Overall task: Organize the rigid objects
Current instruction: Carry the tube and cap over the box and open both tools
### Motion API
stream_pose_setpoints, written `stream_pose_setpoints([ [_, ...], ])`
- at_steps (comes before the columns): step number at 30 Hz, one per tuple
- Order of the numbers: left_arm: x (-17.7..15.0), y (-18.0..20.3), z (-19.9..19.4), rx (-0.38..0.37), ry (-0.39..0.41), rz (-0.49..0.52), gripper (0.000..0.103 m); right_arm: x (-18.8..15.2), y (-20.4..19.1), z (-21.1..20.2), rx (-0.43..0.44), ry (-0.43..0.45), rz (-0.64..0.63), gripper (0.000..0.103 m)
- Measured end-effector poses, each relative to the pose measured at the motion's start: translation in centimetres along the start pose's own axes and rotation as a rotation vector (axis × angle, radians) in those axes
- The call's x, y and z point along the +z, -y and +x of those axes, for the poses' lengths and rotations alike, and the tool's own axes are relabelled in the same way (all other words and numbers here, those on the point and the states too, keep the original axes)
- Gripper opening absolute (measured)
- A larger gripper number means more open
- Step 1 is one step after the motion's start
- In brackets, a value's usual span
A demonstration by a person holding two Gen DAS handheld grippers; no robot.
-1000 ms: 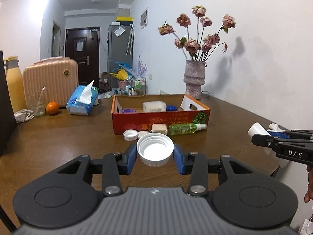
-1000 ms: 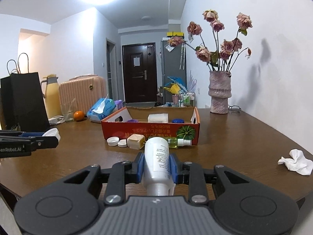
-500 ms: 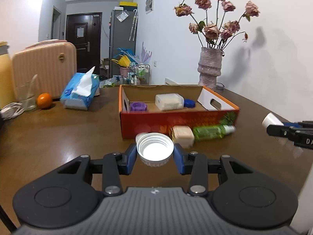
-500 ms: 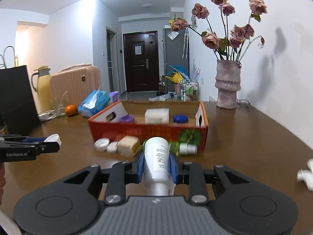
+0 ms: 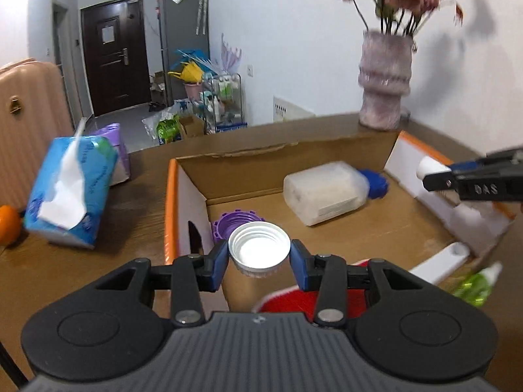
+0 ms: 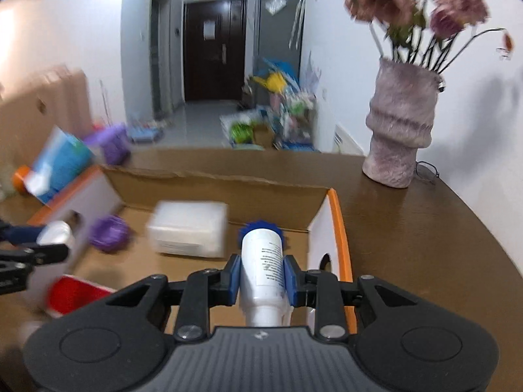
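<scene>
Over the cardboard box (image 5: 327,150) — both grippers are above its open top, so the step in hand reads as the carry-in, right before the drop.

Box: orange-rimmed, sits on the brown table (image 6: 425,228) with the vase (image 6: 400,124) beyond its far right corner and the tissue pack (image 5: 68,192) off its left side. Inside it: a white rectangular container (image 5: 323,192) near the back wall, a blue cap (image 5: 376,186) just beside that on the right, a purple cap (image 5: 233,227) in the near-left corner.

Right gripper (image 6: 262,279): clamped on a white bottle (image 6: 263,261), body lying along the fingers, over the box's right half, with the blue cap just past the bottle's far end.

Left gripper (image 5: 258,259): clamped on a white lid (image 5: 259,250), open side up, over the box's near-left part, right above the purple cap.

A green bottle (image 5: 477,282) lies on the table outside the box's near wall — not yet sorted.

Next move, my read: lower each load to bare box floor, then part the jaws. The lid wants a spot clear of the purple cap; the bottle needs room between the container and the right wall or it may roll onto the blue cap.
</scene>
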State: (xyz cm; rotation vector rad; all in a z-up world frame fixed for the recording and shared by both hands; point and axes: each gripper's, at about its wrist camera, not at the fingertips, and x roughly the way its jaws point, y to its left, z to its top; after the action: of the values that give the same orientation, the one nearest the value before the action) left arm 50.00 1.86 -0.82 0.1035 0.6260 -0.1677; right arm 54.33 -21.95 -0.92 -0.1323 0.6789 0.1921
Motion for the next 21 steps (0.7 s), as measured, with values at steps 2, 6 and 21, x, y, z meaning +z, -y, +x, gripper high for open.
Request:
stream_pose_setpoints([
  [2, -0.2, -0.2, 1.3, 0.007, 0.003, 0.015, 0.044, 0.1, 0.1, 2.0, -0.021, -0.038, -0.014, 0.027],
  [6, -0.7, 0.4, 1.4, 0.023, 0.040, 0.093, 0.061, 0.3, -0.1, 2.7, -0.080, 0.012, -0.008, 0.045],
  [21, -0.6, 0.8, -0.2, 0.020, 0.057, 0.041, 0.080, -0.3, 1.4, 1.6, -0.011, 0.077, 0.077, 0.063],
])
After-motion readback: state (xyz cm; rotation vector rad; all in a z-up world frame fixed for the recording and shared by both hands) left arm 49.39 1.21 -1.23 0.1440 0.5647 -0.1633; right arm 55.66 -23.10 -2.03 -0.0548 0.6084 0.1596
